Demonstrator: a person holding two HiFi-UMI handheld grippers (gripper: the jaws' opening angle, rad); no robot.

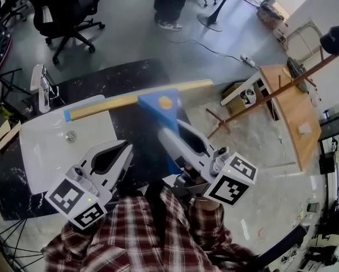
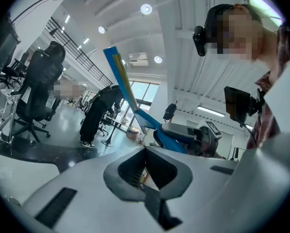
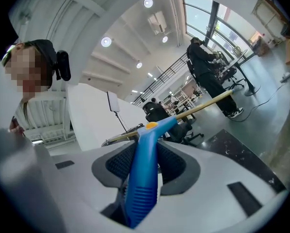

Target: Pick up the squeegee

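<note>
The squeegee (image 1: pixel 161 107) has a blue handle, a blue triangular head and a long tan blade with a blue tip. It is lifted above the black counter, with my right gripper (image 1: pixel 170 139) shut on its handle. In the right gripper view the ribbed blue handle (image 3: pixel 144 174) runs between the pads of the right gripper (image 3: pixel 146 152), and the blade points up and right. My left gripper (image 1: pixel 123 151) hangs to the left of the squeegee, shut with nothing in it. In the left gripper view its jaw tips meet (image 2: pixel 145 150), and the squeegee (image 2: pixel 121 79) stands tilted beyond them.
A white sink basin (image 1: pixel 45 152) with a drain is set in the black marble counter (image 1: pixel 118 78). Behind stand an office chair (image 1: pixel 67 10) and a person's legs (image 1: pixel 169 4). At the right are a brown coat stand (image 1: pixel 271 92) and a wooden table (image 1: pixel 297 115).
</note>
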